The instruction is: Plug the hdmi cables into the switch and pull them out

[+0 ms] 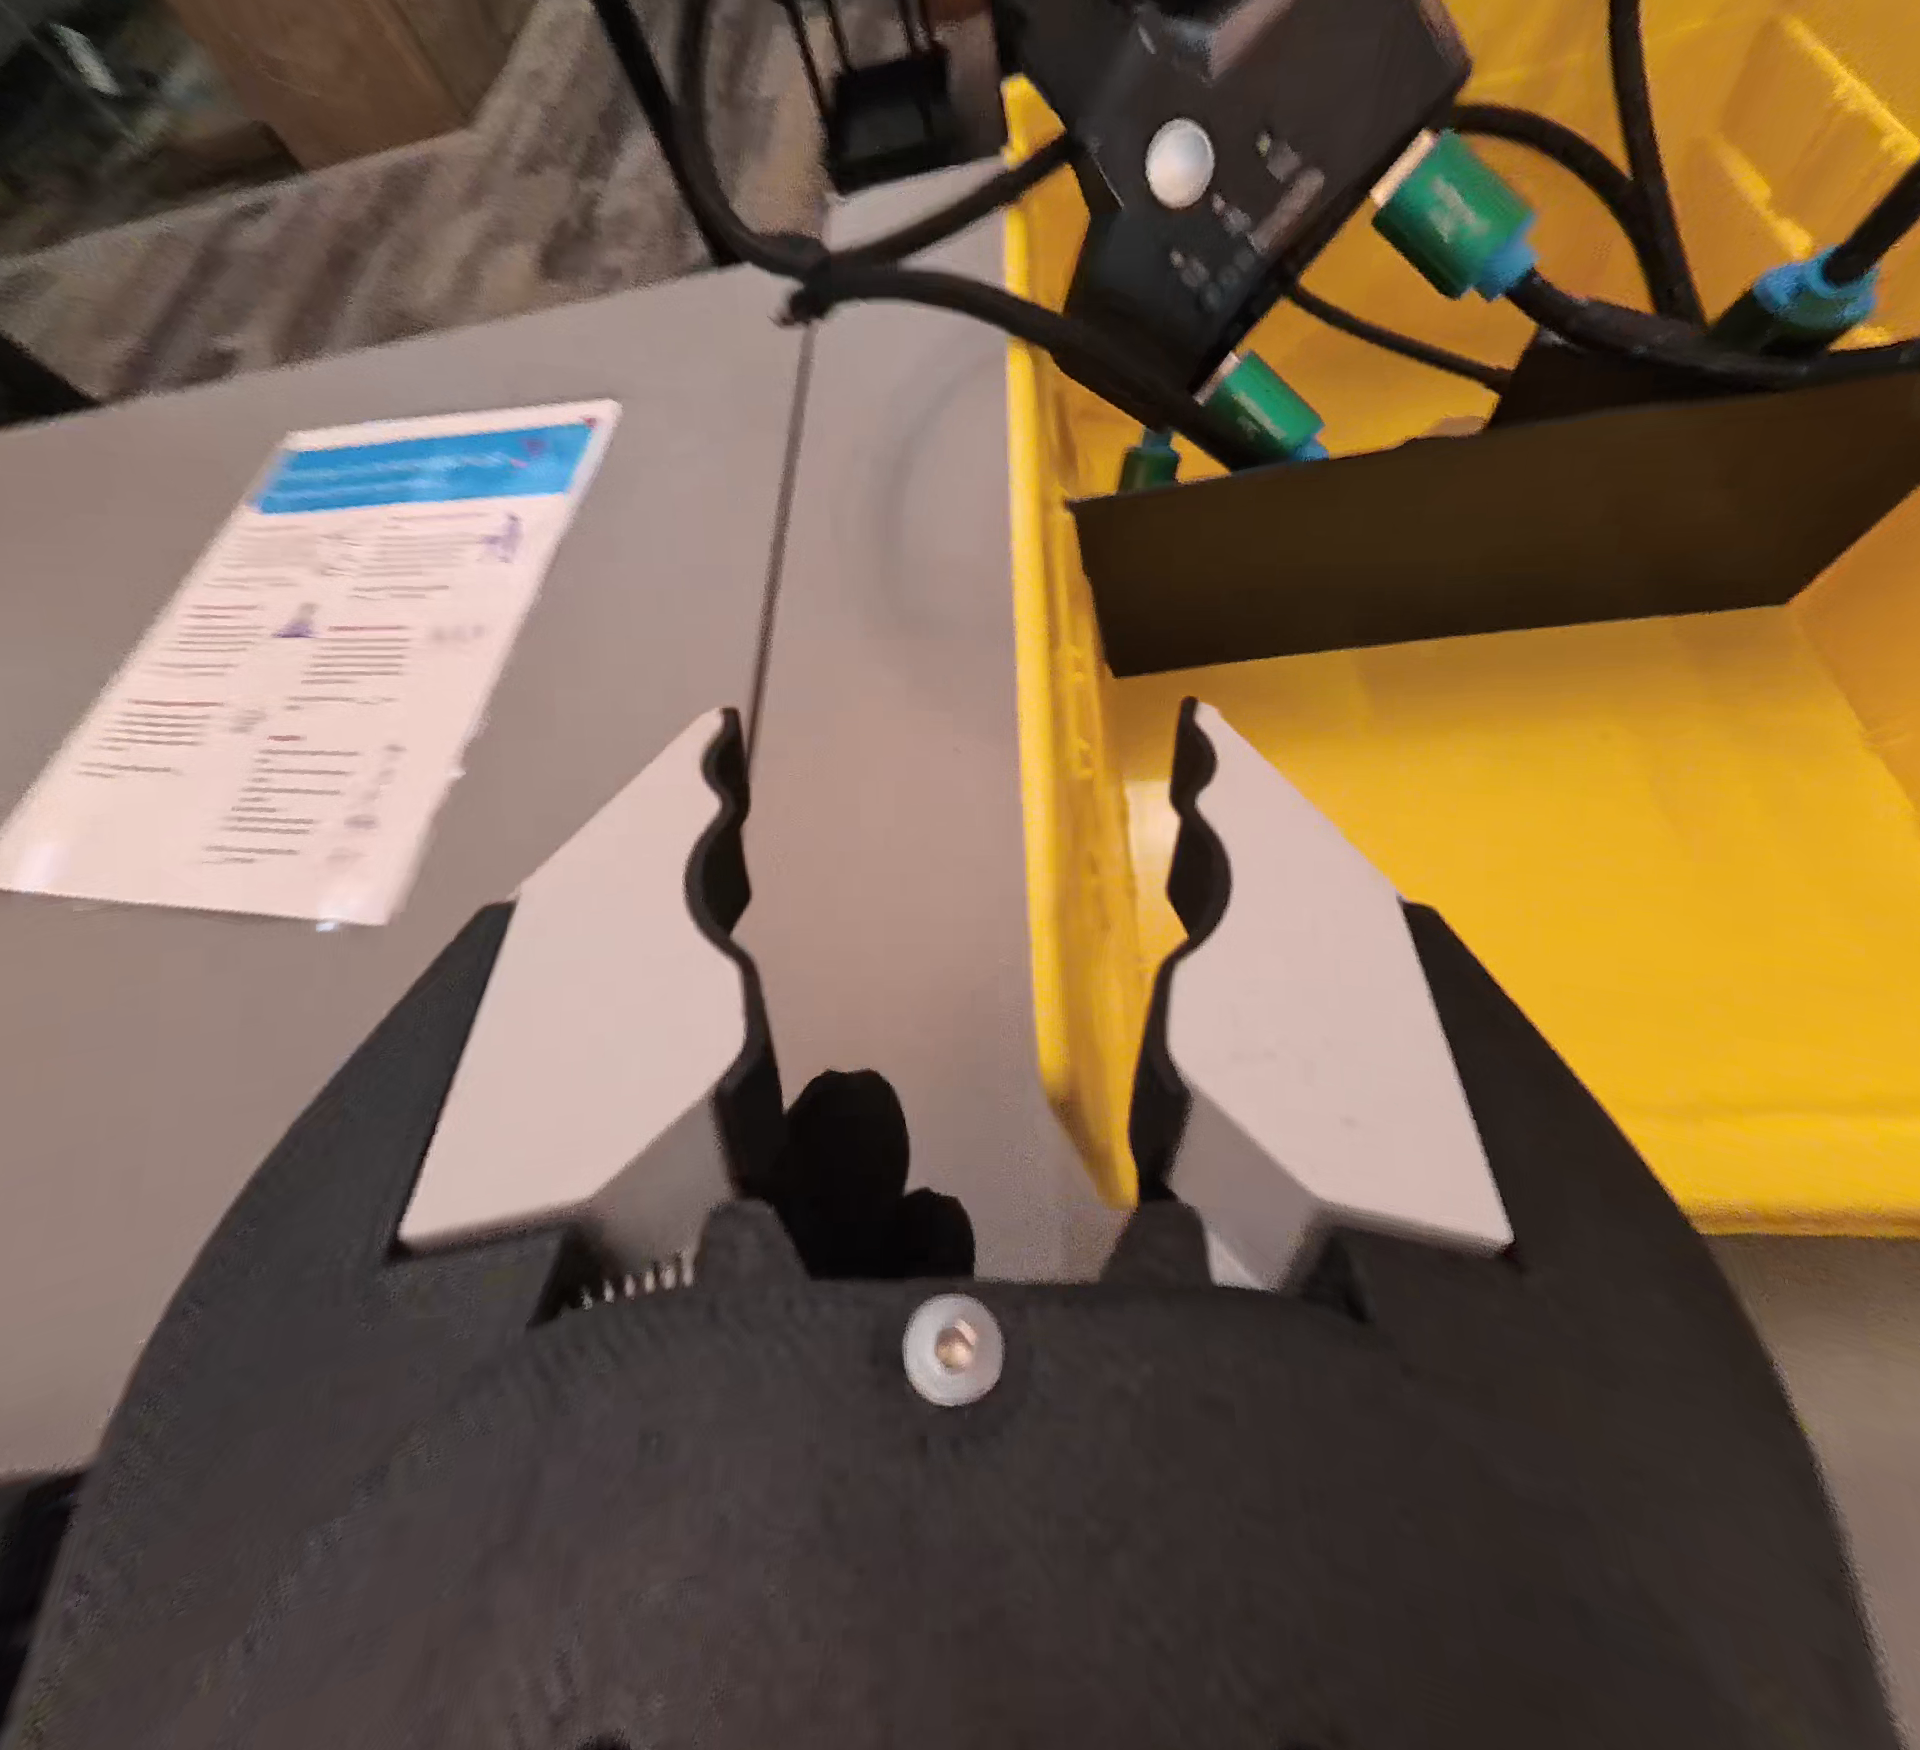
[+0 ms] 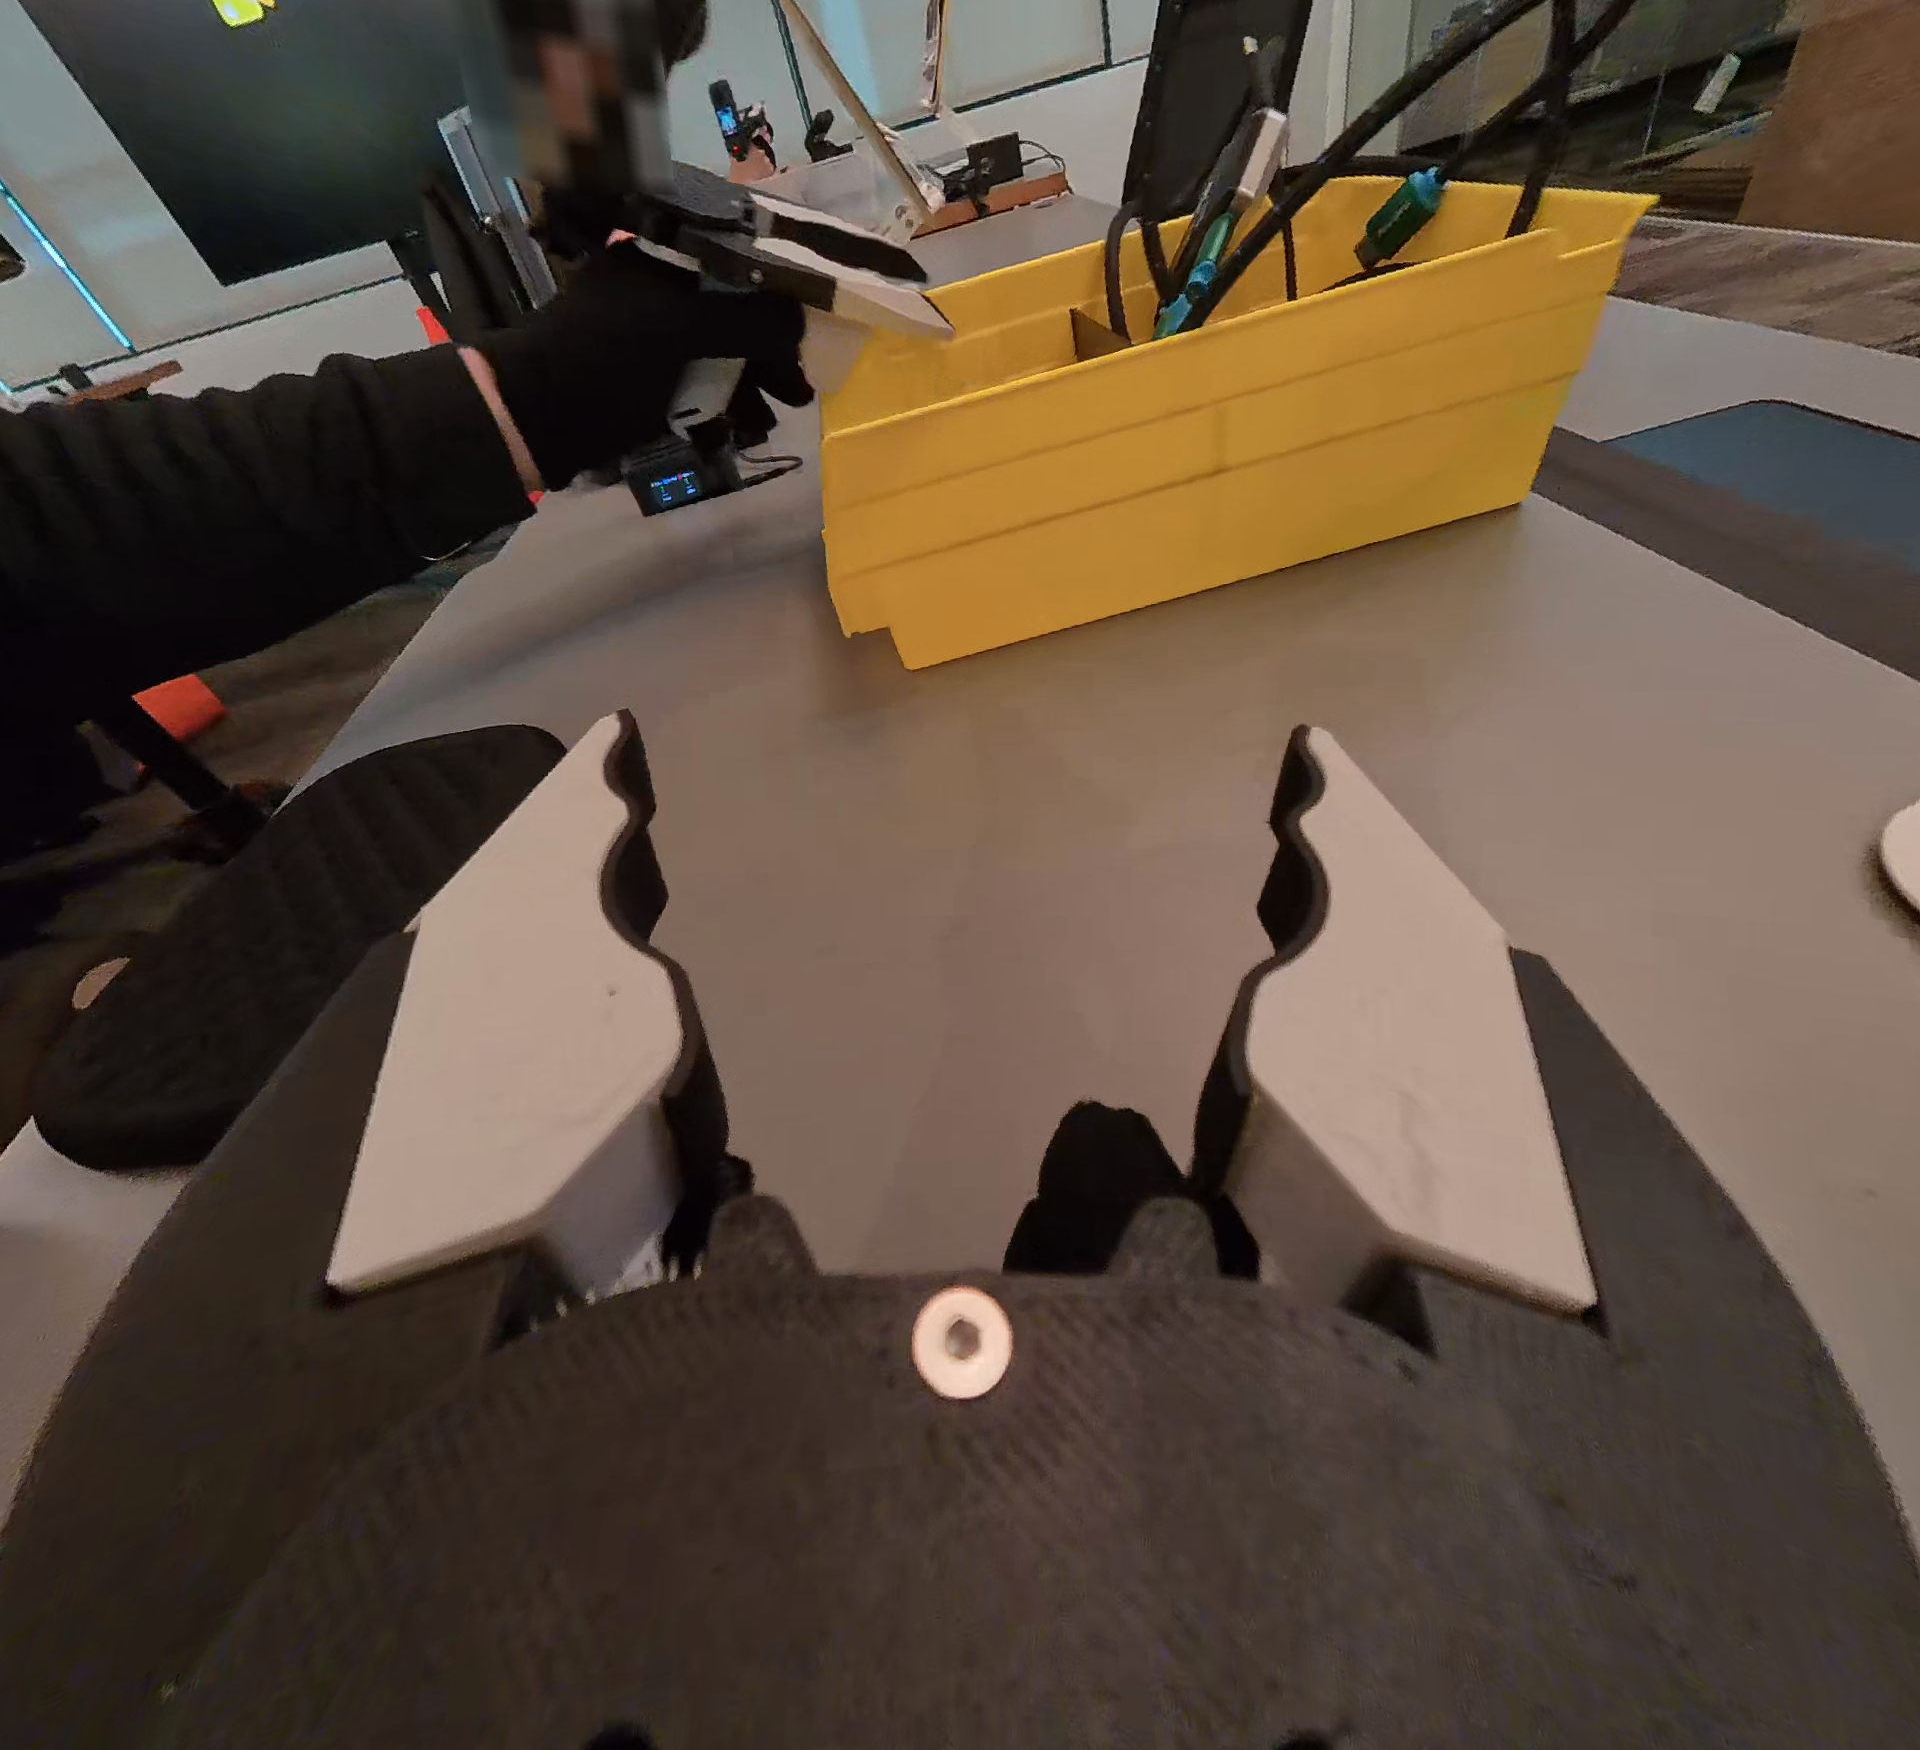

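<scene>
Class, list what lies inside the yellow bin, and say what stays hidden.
Inside the yellow bin: a black HDMI switch, green-plugged HDMI cables looping out, and a black divider. The divider hides the bin floor behind it and the lower cable runs.

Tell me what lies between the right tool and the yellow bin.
Only bare grey table, seen in the right wrist view. The open right tool faces the yellow bin with nothing on the stretch between them.

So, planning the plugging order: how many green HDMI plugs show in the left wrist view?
3, all over the yellow bin: one right of the switch, one below it, one half-hidden by the black divider. More may be hidden.
</scene>
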The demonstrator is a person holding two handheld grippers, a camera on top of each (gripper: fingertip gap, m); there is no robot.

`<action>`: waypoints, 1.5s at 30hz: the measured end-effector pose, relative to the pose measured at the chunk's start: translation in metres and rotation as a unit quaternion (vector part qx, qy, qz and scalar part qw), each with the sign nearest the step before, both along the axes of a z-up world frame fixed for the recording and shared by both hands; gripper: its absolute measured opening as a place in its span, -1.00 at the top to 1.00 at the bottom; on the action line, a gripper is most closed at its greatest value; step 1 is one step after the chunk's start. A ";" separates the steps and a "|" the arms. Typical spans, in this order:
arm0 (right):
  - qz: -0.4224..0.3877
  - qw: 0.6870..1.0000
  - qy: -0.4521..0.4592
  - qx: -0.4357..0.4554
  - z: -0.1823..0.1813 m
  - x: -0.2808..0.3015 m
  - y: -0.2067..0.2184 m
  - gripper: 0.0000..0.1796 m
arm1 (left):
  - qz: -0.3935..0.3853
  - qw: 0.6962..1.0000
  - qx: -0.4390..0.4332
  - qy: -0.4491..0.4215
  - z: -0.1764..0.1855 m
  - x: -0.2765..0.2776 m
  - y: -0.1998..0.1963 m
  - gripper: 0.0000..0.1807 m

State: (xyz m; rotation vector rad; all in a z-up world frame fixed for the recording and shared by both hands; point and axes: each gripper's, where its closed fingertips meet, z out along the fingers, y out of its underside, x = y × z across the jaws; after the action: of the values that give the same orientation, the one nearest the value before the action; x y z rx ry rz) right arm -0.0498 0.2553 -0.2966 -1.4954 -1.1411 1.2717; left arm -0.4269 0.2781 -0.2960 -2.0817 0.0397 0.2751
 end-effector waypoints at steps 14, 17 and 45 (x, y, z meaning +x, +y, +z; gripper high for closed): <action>-0.045 0.999 -0.013 0.010 -0.003 0.027 0.033 -0.30 | -0.294 0.951 0.036 0.088 0.063 0.303 0.014 0.27; -0.071 0.997 -0.030 0.025 -0.006 0.039 0.048 -0.29 | -0.326 0.940 0.006 0.095 0.030 0.369 0.032 0.15; -0.180 0.971 -0.130 0.088 -0.029 0.103 0.113 -0.19 | -0.210 0.974 -0.036 0.073 -0.068 0.398 0.130 -0.11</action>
State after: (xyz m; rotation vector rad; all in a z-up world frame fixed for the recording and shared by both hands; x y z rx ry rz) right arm 0.0534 0.3680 -0.3252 -1.6746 -1.0532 0.7263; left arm -0.0292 0.4082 -0.3635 -2.0612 0.5797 0.1667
